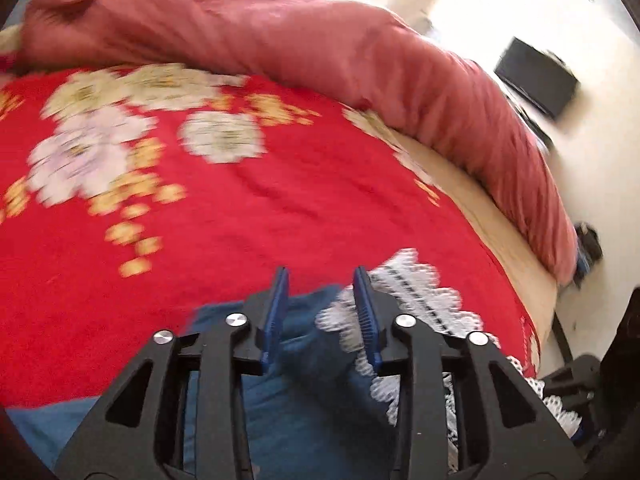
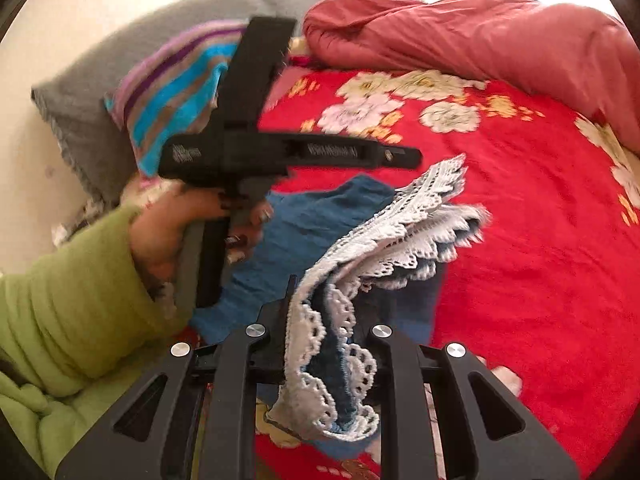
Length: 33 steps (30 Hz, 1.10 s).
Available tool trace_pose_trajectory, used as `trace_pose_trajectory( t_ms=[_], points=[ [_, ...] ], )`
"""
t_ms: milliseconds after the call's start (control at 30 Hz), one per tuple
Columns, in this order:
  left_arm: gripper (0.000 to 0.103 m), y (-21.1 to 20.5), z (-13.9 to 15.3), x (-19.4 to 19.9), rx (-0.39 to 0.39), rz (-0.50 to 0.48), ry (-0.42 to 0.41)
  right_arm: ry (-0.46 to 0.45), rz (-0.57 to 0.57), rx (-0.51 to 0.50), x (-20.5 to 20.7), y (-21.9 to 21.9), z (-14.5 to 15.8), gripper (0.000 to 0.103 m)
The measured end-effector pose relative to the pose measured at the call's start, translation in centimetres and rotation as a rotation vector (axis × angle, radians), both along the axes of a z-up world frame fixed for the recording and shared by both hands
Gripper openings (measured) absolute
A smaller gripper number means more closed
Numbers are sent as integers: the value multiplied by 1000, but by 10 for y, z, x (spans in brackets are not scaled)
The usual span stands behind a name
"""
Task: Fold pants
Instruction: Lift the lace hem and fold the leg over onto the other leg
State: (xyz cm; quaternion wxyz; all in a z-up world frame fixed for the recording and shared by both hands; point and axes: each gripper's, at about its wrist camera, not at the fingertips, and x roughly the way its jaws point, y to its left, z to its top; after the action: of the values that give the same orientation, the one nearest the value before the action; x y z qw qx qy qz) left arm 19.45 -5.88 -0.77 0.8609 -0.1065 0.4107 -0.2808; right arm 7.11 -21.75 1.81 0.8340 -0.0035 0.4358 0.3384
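Observation:
The pants (image 2: 316, 224) are blue with white lace hems (image 2: 404, 224) and lie on a red flowered blanket (image 2: 520, 216). My right gripper (image 2: 326, 304) is shut on a bunched lace hem, which hides its fingertips and hangs over them. In the right wrist view the left gripper (image 2: 416, 157) is held by a hand in a green sleeve above the pants. In the left wrist view my left gripper (image 1: 322, 276) is open, its blue pads (image 1: 276, 312) apart over the blue cloth (image 1: 304, 360), with a lace hem (image 1: 420, 292) beside the right finger.
A pink quilt (image 1: 320, 40) is piled along the far side of the bed. A striped towel (image 2: 172, 96) and a grey pillow (image 2: 120, 60) lie at the left. The bed edge (image 1: 500, 224) and the white floor with a dark box (image 1: 536, 76) are at the right.

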Motion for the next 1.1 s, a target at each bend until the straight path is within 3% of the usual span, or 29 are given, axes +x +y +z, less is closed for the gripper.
trace_pose_trajectory(
  t_ms=[167, 300, 400, 433, 467, 533, 667, 767, 900, 1100],
  points=[
    [36, 68, -6, -19, -86, 151, 13, -21, 52, -111, -5, 46, -17, 17],
    [44, 110, -14, -36, -177, 215, 37, -18, 103, -184, -9, 80, -32, 21],
    [47, 127, -22, -47, -259, 233, 62, 2, 128, -190, -12, 97, -39, 40],
    [47, 131, -25, -48, -284, 232, 77, 4, 143, -179, -15, 101, -38, 51],
    [47, 134, -29, -48, -306, 227, 92, 2, 156, -166, -18, 103, -36, 56],
    [47, 136, -31, -49, -328, 226, 108, 1, 202, -116, -27, 105, -26, 56],
    [47, 136, -24, -55, -344, 210, 101, -31, 227, -37, -38, 91, 1, 56],
    [51, 132, -22, -60, -336, 204, 118, -76, 187, -50, -38, 76, 11, 56],
    [52, 123, -31, -61, -328, 193, 168, -71, 85, -150, -23, 54, -9, 56],
    [64, 95, -41, -45, -257, 158, 228, -22, 26, -139, -15, 31, -29, 56]
  ],
)
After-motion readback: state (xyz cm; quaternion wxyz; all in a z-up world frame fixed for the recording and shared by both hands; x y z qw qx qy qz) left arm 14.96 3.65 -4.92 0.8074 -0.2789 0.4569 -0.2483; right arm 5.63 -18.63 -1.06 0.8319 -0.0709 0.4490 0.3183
